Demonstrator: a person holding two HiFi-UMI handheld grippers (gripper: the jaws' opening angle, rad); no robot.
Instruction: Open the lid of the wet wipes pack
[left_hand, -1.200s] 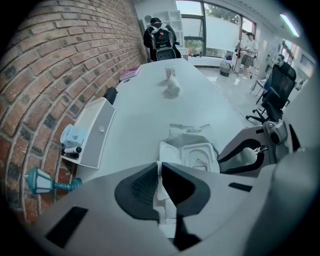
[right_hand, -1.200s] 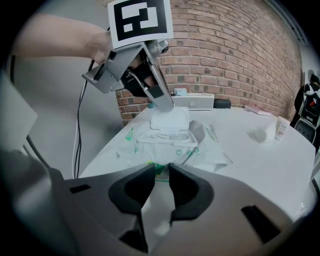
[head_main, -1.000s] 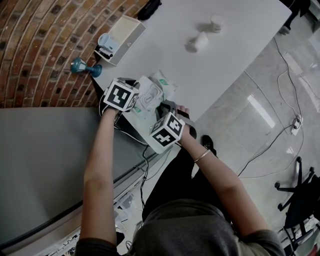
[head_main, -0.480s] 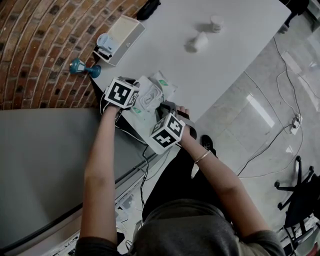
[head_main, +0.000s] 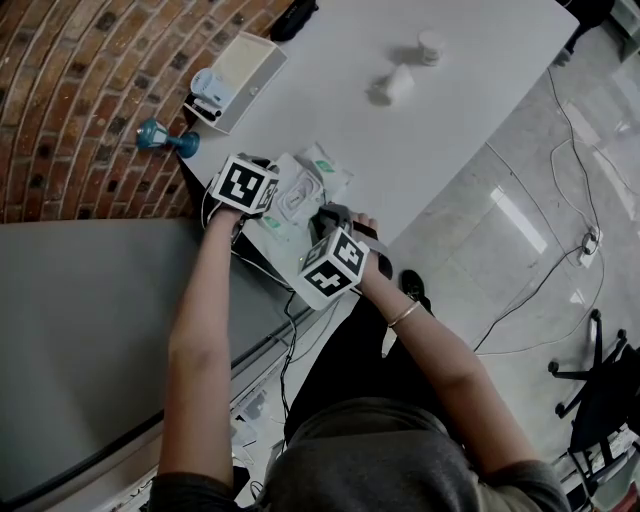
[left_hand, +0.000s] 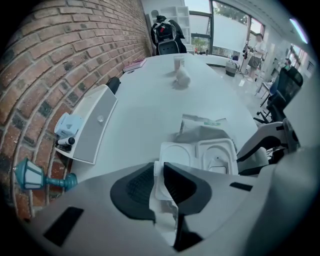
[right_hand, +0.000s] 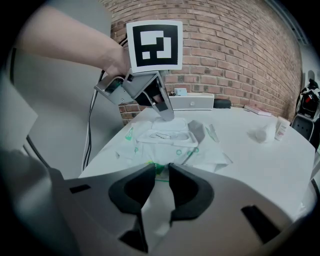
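Left gripper (left_hand: 161, 169) jaws are opening now; a second ago they were nearly closed. Neither of my hands has shifted otherwise. White hinged plastic lid (left_hand: 176, 154) is already flipped open. Its free edge sits between my left jaws, which are letting go of it. Soft white wet wipes pack with green print (right_hand: 170, 145) lies on the white table (head_main: 440, 110), at the near edge beside the red brick wall (head_main: 70, 100). Right gripper (right_hand: 161, 172) is clamped on the pack's near wrapper edge.
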